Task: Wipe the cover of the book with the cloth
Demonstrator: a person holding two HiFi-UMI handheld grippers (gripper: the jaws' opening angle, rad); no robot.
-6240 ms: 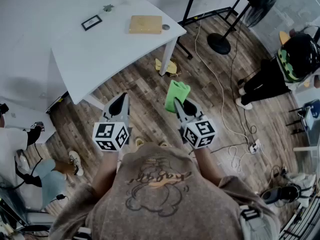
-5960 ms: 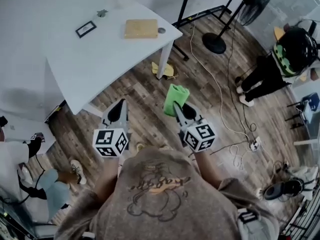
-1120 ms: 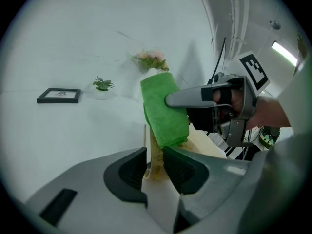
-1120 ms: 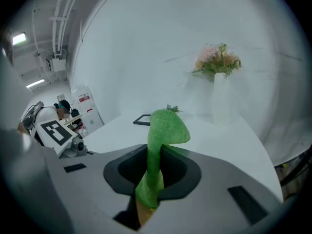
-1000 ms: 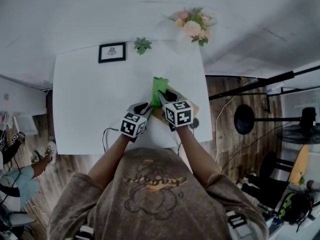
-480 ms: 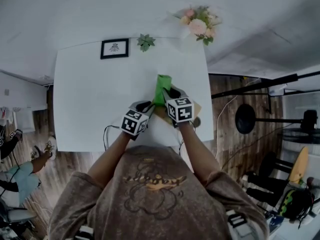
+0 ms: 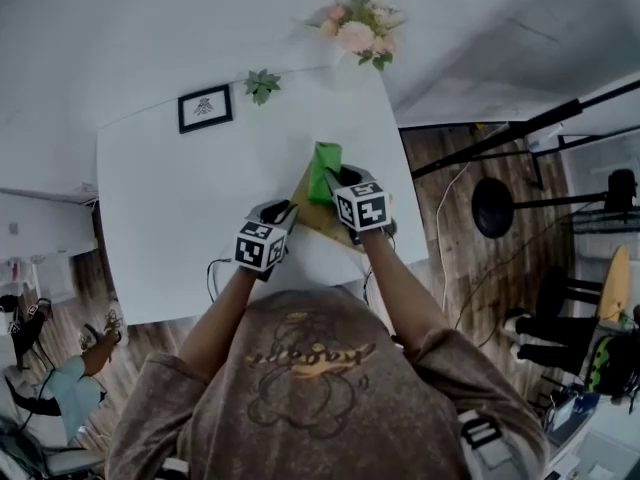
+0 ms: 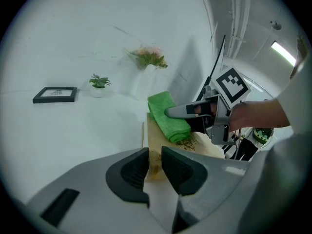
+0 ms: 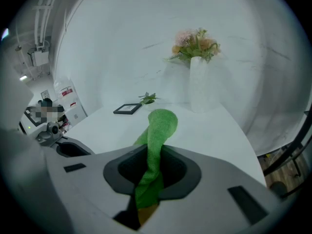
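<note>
A tan book [image 7: 318, 213] lies on the white table [image 7: 170, 198] near its right front corner. My left gripper [image 7: 287, 211] is at the book's near left edge. In the left gripper view that edge [image 8: 152, 165] sits pinched between the two dark pads of this gripper [image 8: 155, 165]. My right gripper [image 7: 333, 180] is shut on a green cloth [image 7: 323, 163]. The folded cloth [image 8: 167, 116] rests on the book's cover [image 8: 204, 147], sticking out ahead of the right gripper [image 8: 170, 113]. In the right gripper view the cloth [image 9: 158, 130] rises from between the jaws of that gripper [image 9: 153, 172].
At the back of the table stand a black picture frame [image 7: 205, 108], a small green plant [image 7: 262, 85] and a white vase of flowers [image 7: 355, 33]. A thin cable [image 7: 215, 273] hangs at the table's front edge. A fan's round base [image 7: 492, 208] stands on the wooden floor to the right.
The person has walked from the open floor up to the table. In the last second the grippers shifted slightly over the book, the cloth staying in the right gripper.
</note>
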